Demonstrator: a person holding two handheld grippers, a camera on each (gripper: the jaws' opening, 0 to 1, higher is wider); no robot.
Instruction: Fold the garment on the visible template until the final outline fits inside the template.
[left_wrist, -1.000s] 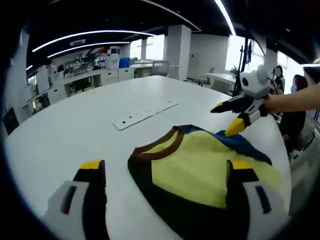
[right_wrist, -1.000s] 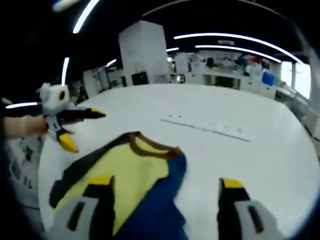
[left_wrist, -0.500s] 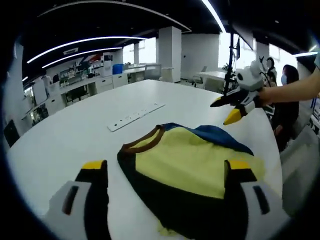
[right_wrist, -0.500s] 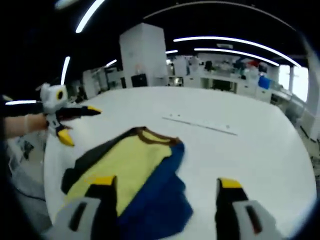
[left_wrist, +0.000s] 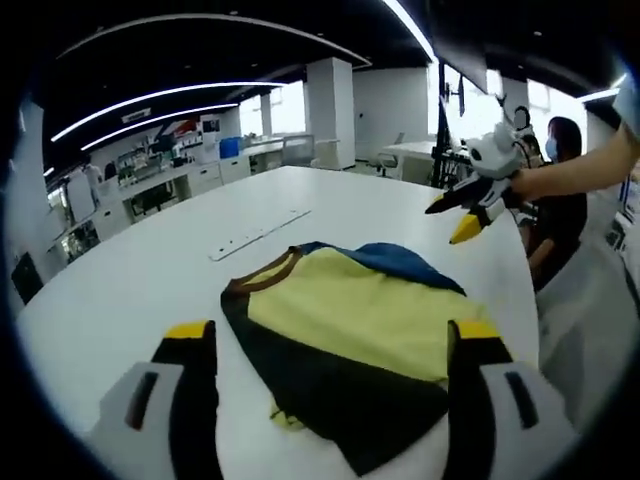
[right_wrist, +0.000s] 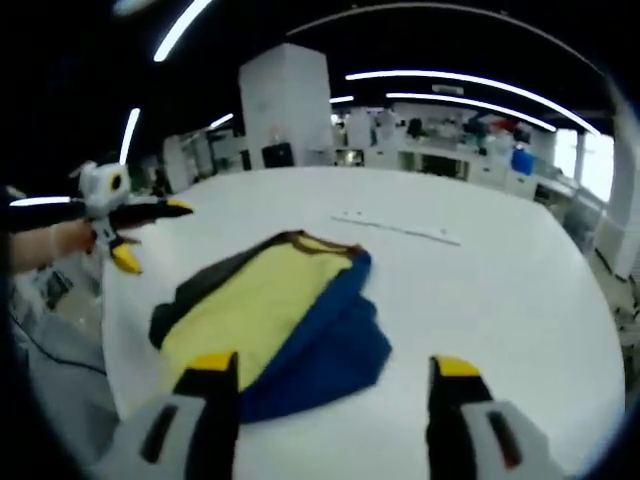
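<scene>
A folded garment (left_wrist: 350, 335) in yellow, black and blue with a brown collar lies on the white table (left_wrist: 130, 290). In the left gripper view my left gripper (left_wrist: 332, 332) stands open above its near edge, holding nothing. Beyond the garment a person's arm holds my right gripper (left_wrist: 447, 222), its jaws apart and empty. From the right gripper view the garment (right_wrist: 270, 315) lies ahead of my right gripper (right_wrist: 333, 365), blue side nearest. My left gripper (right_wrist: 152, 238) hangs open at the left, off the cloth.
A long white strip (left_wrist: 258, 235) lies flat on the table past the garment, also visible as the strip (right_wrist: 395, 230). The table edge (left_wrist: 522, 290) runs close by the garment. A seated person (left_wrist: 555, 190) is behind it. Office desks and pillars stand far back.
Both grippers have drawn back from the garment, which now shows whole and smaller in each view. Both stay open. The cloth lies still.
</scene>
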